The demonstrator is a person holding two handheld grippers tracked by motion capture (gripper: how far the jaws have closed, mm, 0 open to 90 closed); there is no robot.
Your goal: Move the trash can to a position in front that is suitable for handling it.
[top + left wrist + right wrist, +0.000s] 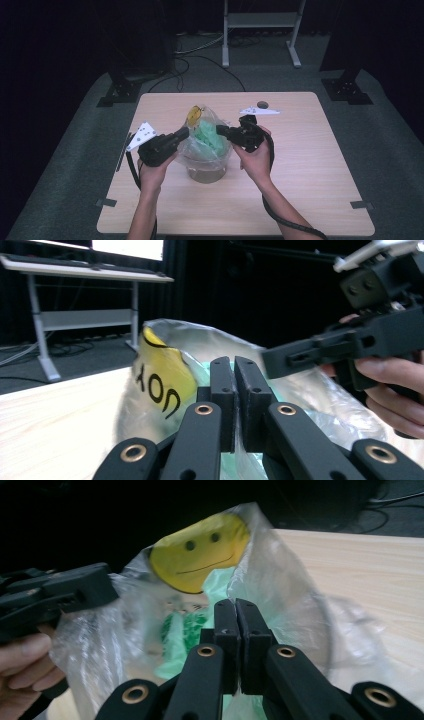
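Clear plastic bag (206, 145) stands upright near the centre of the wooden table (310, 165), long axis vertical, mouth pointing up. Yellow smiley print (200, 550) near its top; green contents (210, 136) inside. Left gripper (184, 133) meets the bag's left edge, right gripper (220, 130) its right edge. In each gripper view the jaws are pressed together with bag film at the tips; whether film is actually pinched, cannot tell.
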